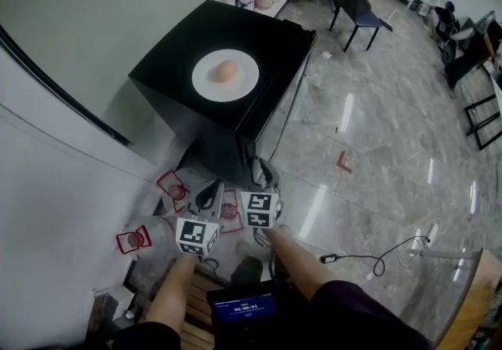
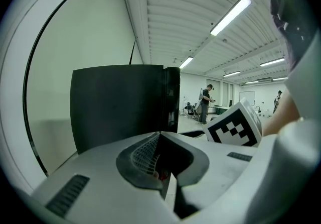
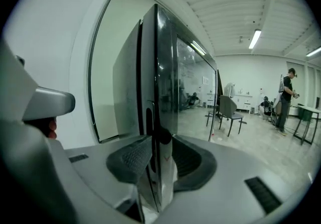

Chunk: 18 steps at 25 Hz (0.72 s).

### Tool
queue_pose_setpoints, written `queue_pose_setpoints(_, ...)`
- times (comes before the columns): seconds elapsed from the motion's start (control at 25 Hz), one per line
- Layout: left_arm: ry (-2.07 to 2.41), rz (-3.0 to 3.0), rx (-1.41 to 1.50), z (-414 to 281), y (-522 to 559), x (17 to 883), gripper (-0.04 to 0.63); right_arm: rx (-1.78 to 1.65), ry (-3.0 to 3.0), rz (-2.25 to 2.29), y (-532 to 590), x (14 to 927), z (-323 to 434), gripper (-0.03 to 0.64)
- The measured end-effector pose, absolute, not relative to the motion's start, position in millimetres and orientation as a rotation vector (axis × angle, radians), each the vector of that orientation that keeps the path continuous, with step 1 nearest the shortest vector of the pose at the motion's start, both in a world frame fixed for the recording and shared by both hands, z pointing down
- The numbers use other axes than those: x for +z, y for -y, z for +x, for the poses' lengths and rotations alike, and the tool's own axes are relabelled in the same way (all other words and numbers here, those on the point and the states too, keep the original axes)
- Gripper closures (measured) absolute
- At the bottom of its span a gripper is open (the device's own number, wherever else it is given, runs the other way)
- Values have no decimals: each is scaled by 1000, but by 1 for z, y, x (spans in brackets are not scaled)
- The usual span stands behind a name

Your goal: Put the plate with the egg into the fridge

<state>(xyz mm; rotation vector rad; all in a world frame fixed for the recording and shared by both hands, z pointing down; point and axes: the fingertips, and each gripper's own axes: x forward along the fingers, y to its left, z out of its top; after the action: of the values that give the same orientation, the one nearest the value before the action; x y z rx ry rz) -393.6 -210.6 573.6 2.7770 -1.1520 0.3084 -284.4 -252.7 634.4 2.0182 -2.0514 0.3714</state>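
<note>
Head view first: the white plate (image 1: 205, 83) sits on top of the black fridge (image 1: 169, 66) with the egg (image 1: 227, 71) at its middle, and both grippers are low at the fridge's front. Left gripper (image 2: 160, 135): jaws pressed together, nothing between. Right gripper (image 3: 160, 141): jaws slightly apart, the fridge door's edge (image 3: 157, 67) standing between them, not pinched.

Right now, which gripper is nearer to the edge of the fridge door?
Right. The right gripper has its fingers on either side of the fridge door's edge. The left gripper, fingers together, is held back from the fridge, facing it.
</note>
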Motion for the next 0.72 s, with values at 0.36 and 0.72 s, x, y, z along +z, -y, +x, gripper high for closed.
queue_pose_setpoints(0.36,1048,2832,346,-400,216,586,584,300,2041,2035,251,633,-286,523)
queue_pose_setpoints(0.72,891,2920,366,-360,225,587,584,337,2113,2006,249,634,-284,538)
